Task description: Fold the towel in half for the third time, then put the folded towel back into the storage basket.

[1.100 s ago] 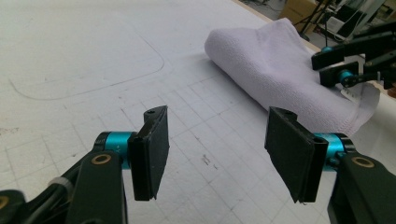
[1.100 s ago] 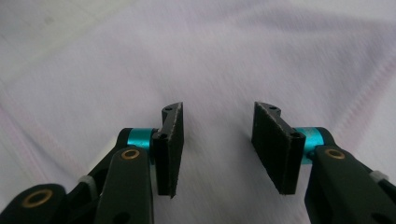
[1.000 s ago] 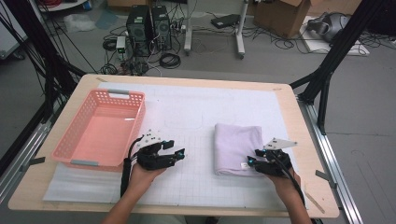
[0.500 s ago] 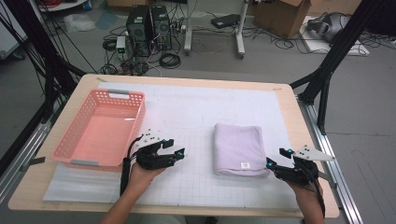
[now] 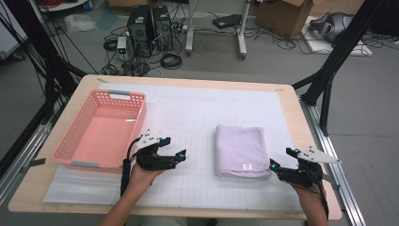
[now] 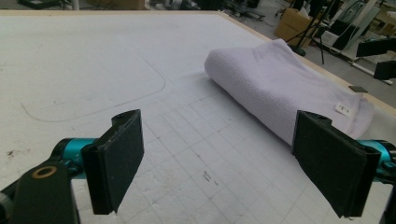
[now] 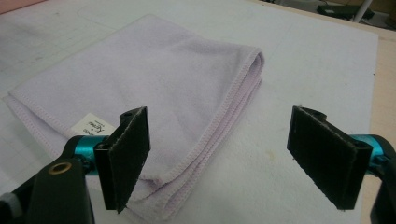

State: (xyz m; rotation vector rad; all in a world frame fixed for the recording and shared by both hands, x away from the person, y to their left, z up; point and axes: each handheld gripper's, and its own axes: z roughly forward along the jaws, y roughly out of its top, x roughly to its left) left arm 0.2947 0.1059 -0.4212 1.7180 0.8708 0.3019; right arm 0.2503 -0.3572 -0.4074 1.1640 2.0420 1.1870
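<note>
left gripper (image 5: 181,156) jaws apart, right gripper (image 5: 283,159) jaws apart

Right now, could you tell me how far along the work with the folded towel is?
Done: the folded lilac terry towel lies neatly on the white mat. In hand: nothing; the left gripper and right gripper flank it, jaws open. Left, probably: lifting it into the pink plastic basket.

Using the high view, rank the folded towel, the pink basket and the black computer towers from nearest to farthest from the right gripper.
From the right gripper:
1. Folded lavender towel, just to its left on the white mat.
2. Pink basket, across the table on the left side, beyond the left gripper.
3. Black computer towers, on the floor past the table's far edge.
</note>
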